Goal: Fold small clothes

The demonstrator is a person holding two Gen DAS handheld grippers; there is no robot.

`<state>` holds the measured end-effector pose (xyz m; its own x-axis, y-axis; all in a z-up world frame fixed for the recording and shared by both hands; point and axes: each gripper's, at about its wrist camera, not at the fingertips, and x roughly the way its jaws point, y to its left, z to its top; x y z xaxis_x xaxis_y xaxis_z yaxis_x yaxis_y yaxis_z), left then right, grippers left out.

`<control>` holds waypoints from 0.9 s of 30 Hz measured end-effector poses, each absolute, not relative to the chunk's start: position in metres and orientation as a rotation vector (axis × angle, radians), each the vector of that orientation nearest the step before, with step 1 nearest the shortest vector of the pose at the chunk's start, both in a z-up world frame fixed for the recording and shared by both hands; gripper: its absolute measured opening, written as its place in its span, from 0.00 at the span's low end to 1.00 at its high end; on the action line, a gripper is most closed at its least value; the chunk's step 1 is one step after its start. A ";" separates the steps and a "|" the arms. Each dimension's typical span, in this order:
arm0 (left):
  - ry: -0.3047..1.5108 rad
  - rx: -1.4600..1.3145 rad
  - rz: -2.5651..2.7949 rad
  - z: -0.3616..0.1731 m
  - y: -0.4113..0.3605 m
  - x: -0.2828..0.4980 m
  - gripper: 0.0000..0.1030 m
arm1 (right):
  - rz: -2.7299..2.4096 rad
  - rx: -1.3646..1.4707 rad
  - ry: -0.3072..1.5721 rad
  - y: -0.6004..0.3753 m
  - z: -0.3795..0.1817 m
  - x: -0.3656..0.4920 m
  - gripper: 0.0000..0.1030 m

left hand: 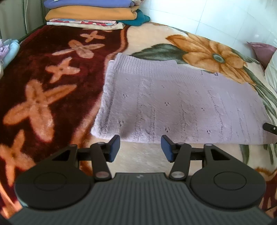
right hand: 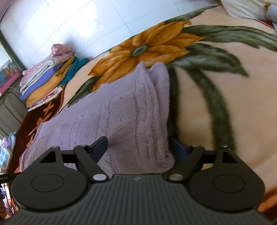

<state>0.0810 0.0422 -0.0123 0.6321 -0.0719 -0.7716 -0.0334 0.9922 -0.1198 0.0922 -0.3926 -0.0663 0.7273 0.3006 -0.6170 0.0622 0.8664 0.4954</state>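
Folding a lilac knit garment (left hand: 181, 107) on a floral plush blanket (left hand: 43, 83). The garment lay flat, already doubled into a rectangle, directly ahead of the left gripper (left hand: 140, 149), whose blue pads stood apart with nothing between them, just short of the garment's near edge. In the right wrist view, the right gripper (right hand: 138, 147) straddled the garment's thick folded end (right hand: 152, 121): its jaws were spread, one pad resting on top of the fabric, the other beside the edge against the blanket, and no squeeze was evident. The step in hand appeared to be taking hold for a further fold. To do it well, the right jaws should probably close on all layers at once, deep enough that the inner layers do not slip out, while the left gripper takes the near edge at a matching depth, so both ends lift level. A stack of folded clothes (left hand: 93, 13) lay far ahead of the left gripper.
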 end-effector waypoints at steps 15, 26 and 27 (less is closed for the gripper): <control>0.887 -0.120 -0.022 -0.012 0.037 0.080 0.53 | 0.197 0.729 0.732 -0.404 -0.077 0.098 0.45; 0.892 -0.136 -0.025 -0.013 0.044 0.080 0.53 | 0.198 0.883 0.694 -0.409 -0.087 0.103 0.66; 0.892 -0.137 -0.024 -0.013 0.044 0.080 0.53 | 0.199 0.890 0.689 -0.409 -0.088 0.102 0.67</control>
<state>0.0798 0.0442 -0.0126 0.6281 -0.0779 -0.7742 -0.0359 0.9910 -0.1288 0.1025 -0.4089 -0.0876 0.7695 0.4334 -0.4690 0.1162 0.6271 0.7702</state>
